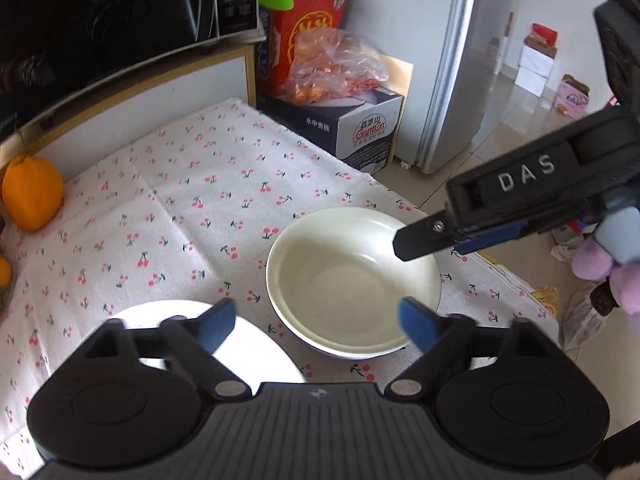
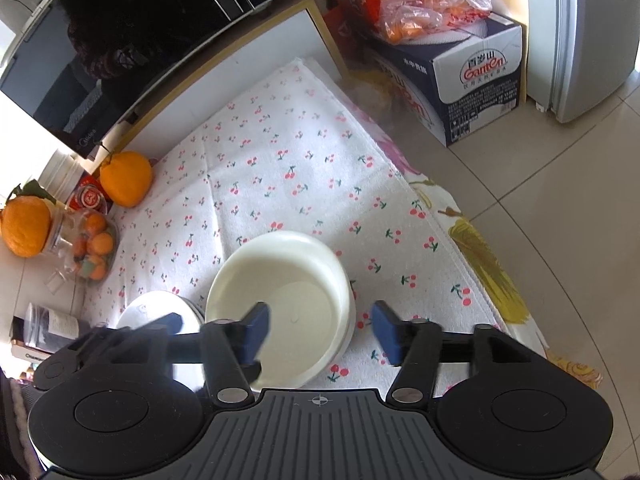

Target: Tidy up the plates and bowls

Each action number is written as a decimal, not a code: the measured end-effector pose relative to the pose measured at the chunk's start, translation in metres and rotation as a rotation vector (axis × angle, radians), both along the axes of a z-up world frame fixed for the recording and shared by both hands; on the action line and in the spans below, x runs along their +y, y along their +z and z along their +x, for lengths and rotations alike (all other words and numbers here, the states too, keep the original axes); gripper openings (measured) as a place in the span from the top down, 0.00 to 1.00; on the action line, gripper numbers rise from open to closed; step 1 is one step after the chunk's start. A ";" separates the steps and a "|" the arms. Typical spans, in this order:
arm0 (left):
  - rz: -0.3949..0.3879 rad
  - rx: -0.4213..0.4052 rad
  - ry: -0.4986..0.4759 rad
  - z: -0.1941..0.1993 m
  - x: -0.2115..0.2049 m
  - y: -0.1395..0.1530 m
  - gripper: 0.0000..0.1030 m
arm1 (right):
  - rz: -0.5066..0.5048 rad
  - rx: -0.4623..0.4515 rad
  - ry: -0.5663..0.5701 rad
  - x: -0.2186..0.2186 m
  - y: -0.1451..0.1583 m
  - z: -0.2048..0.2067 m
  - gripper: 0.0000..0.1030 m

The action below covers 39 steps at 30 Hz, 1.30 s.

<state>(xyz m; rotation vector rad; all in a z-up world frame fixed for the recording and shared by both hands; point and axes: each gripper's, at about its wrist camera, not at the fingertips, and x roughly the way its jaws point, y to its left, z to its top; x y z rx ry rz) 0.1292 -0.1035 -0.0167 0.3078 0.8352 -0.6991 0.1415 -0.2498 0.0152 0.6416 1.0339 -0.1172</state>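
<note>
- An orange fruit [image 1: 32, 194] sits at the far left of the surface [image 1: 192, 184], which is covered by a white cloth printed with cherries.
- A black microwave [image 1: 100, 20] stands behind the surface at the far left.
- A white plate [image 1: 264, 356] lies near, left of centre, partly hidden by the left gripper [image 1: 316, 326].
- The left gripper's fingers [image 1: 218, 326] are spread wide and grip nothing; the left one hangs over the plate, the right one over the near rim of the bowl.
- The white bowl [image 1: 352, 280] stands upright on the cloth, just right of the plate, empty.
- The right gripper [image 2: 320, 332] has its fingers [image 2: 256, 332] parted on either side of the bowl's right wall, one inside the bowl and one outside, the pads not pressing on it.
- In the left wrist view the right gripper reaches in from the right, its tip over the bowl's far right rim.
- Cardboard boxes [image 1: 360, 136] with a bag of oranges [image 1: 336, 64] sit on the floor at the far right, beside a grey refrigerator [image 1: 472, 60].
</note>
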 end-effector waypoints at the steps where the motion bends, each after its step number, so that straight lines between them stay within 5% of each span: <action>1: -0.003 -0.004 -0.012 -0.001 0.000 0.000 0.09 | 0.003 -0.012 0.002 -0.001 -0.002 0.000 0.40; 10: 0.006 -0.046 -0.137 -0.009 -0.001 -0.009 0.03 | 0.097 -0.097 -0.017 -0.015 -0.022 -0.006 0.37; 20: 0.077 -0.075 -0.193 -0.011 -0.012 -0.018 0.02 | 0.217 -0.062 -0.096 -0.020 -0.041 -0.005 0.38; 28: 0.127 -0.072 -0.223 -0.013 -0.019 -0.026 0.03 | 0.272 -0.032 -0.157 -0.024 -0.052 -0.005 0.59; 39: 0.132 -0.075 -0.197 -0.009 -0.021 -0.027 0.14 | 0.265 -0.001 -0.177 -0.024 -0.060 -0.003 0.73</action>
